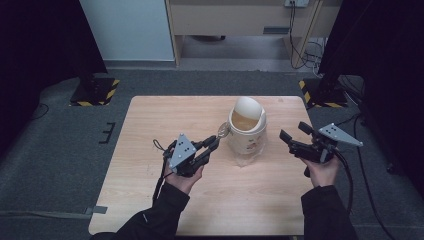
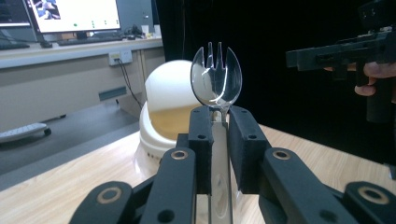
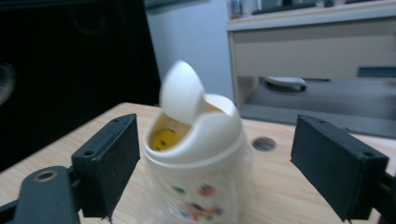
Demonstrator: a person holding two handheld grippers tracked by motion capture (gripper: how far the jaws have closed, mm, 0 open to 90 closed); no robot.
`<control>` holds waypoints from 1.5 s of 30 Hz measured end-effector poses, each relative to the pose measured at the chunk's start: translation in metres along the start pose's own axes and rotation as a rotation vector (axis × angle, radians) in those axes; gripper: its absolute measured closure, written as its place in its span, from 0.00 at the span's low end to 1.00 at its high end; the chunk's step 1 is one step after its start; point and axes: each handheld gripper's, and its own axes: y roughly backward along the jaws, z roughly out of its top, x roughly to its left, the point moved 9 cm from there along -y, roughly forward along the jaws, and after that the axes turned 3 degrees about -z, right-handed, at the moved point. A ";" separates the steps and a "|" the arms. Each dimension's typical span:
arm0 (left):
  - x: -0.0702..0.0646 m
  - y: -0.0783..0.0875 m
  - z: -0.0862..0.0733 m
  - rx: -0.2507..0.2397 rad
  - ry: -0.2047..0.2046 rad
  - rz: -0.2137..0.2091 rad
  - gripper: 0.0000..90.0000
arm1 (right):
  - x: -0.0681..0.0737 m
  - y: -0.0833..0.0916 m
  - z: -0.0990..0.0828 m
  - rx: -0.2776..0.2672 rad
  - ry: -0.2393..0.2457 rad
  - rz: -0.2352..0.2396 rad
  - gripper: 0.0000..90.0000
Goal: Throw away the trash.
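The left gripper, clenched on a clear spork, holds it at centre frame beside the open-lidded bin, drop still pending; right gripper spread, empty.

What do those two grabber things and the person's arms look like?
Both are black, jointed tools. The left gripper and the right gripper each carry a grey three-cornered plate with small dots on top. Their jaws are flat black blocks on linked bars with brass-coloured pivot rings. A black cable trails from each one. The person wears dark long sleeves.
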 end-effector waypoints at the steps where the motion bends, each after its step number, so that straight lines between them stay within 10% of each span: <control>1: 0.000 -0.001 0.001 -0.003 -0.007 0.000 0.88 | 0.004 -0.001 0.003 -0.005 0.005 0.012 0.20; 17: -0.010 -0.027 0.003 -0.027 -0.021 -0.005 0.88 | 0.058 -0.015 0.025 -0.032 -0.012 0.148 0.29; 31: -0.038 -0.057 0.009 -0.033 -0.046 -0.055 0.88 | 0.070 -0.017 0.021 -0.011 -0.020 0.192 0.42; 45: -0.052 -0.067 0.007 -0.024 -0.062 -0.077 0.88 | 0.079 -0.018 0.011 0.051 -0.069 0.256 0.79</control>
